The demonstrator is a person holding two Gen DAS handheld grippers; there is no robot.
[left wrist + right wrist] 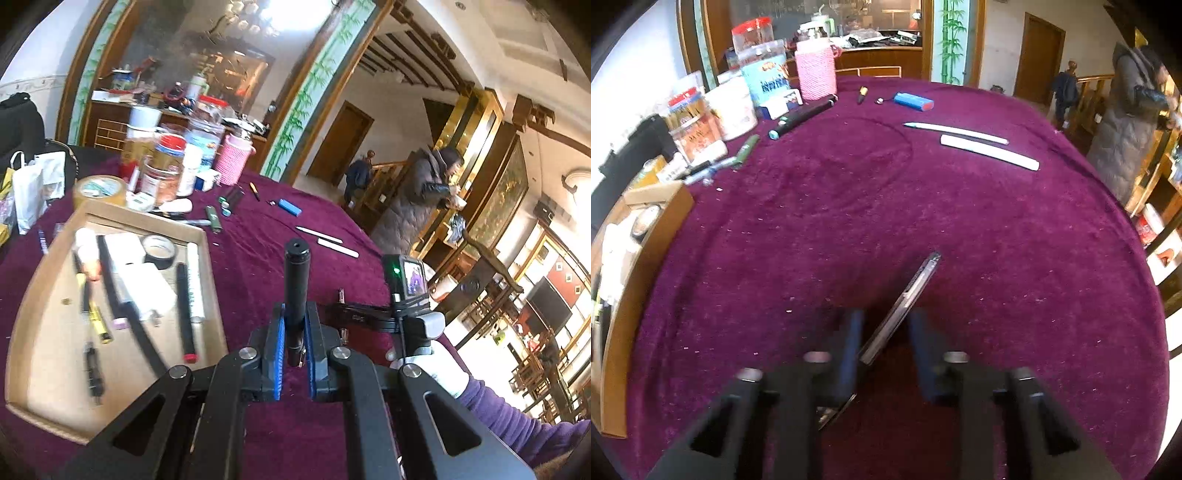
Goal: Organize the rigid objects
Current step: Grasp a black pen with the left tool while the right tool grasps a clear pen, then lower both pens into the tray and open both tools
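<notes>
a round table under a purple velvet cloth (960, 221) fills both views, its far left edge crowded with jars and a pink knitted holder (815, 74). at the left sits a shallow cardboard tray (33, 295), already holding several pens and markers, a roll of dark tape (159, 251) and some white pieces, blurred in the left wrist view. the left gripper (294, 328) is clamped on a black cylinder (296, 291), which stands up between the blue pads (280, 343) just to the right of the tray and above the cloth. the right gripper (884, 347) is blurred; a slim clear pen-like stick (908, 299) runs slantwise through the gap, its lower part against the left pad, but i cannot tell whether the jaws grip it. farther out on the cloth lie two long white strips (988, 151) side by side, a blue block (913, 101) near the far edge, a black pen with a teal end (801, 116), a green marker (746, 147) and a small orange-tipped pen (862, 93), all apart from one another. in the left wrist view the other handle shows a small lit screen (413, 277) held by a white-gloved hand (439, 365).
</notes>
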